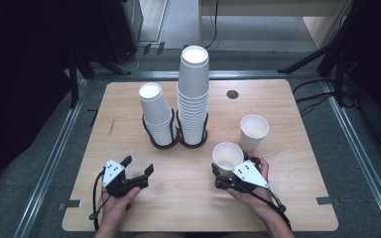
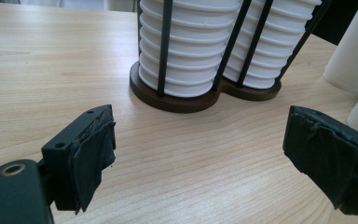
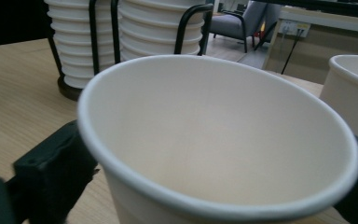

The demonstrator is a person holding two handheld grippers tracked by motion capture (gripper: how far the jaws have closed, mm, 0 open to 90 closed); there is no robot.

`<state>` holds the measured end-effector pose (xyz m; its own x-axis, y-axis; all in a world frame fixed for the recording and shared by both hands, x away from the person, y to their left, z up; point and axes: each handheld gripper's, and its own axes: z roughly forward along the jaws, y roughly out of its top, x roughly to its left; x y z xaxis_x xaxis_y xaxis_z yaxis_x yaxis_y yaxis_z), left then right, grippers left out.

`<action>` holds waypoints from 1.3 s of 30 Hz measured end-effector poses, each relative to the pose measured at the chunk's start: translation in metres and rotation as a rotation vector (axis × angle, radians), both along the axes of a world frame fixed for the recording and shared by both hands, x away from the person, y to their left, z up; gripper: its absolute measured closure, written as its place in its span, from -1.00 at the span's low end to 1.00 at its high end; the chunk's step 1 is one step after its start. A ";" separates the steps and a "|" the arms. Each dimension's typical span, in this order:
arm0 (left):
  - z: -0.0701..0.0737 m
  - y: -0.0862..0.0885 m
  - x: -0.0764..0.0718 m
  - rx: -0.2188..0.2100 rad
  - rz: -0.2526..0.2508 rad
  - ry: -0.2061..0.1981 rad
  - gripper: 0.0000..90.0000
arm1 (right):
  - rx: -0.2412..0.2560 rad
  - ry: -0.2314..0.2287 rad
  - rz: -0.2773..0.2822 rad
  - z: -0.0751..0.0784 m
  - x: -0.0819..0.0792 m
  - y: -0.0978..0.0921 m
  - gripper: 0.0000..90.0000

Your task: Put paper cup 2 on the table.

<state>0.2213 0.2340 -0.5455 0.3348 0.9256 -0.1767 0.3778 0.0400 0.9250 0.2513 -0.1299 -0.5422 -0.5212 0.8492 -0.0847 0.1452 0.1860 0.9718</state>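
My left tongs (image 1: 140,171) sit spread with nothing between them, low over the surface (image 1: 188,208) in front of the dark holder (image 1: 174,141) with its two stacks of white cups. To the right, my right tongs (image 1: 222,173) pinch a single paper cup (image 1: 227,155), upright, its wall between the jaws. A second cup (image 1: 253,131) stands just beyond it, close beside but apart.

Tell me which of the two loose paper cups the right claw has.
The nearer cup, between the right claw's jaws; the other loose cup stands free behind it.
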 end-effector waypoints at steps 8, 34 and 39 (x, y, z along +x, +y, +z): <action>0.000 0.000 0.000 0.001 -0.001 0.000 -0.79 | -0.008 0.015 -0.003 0.006 -0.002 -0.003 -1.00; 0.000 0.001 -0.001 0.001 0.004 -0.001 -0.79 | 0.021 -0.060 0.018 0.042 -0.026 -0.039 -1.00; 0.000 0.001 -0.001 0.005 0.011 -0.001 -0.79 | 0.035 -0.058 -0.041 0.041 -0.026 -0.062 -1.00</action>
<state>0.2205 0.2355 -0.5455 0.3249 0.9299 -0.1723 0.3767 0.0398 0.9255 0.2249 -0.1918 -0.5009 -0.4806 0.8729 -0.0840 0.0949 0.1470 0.9846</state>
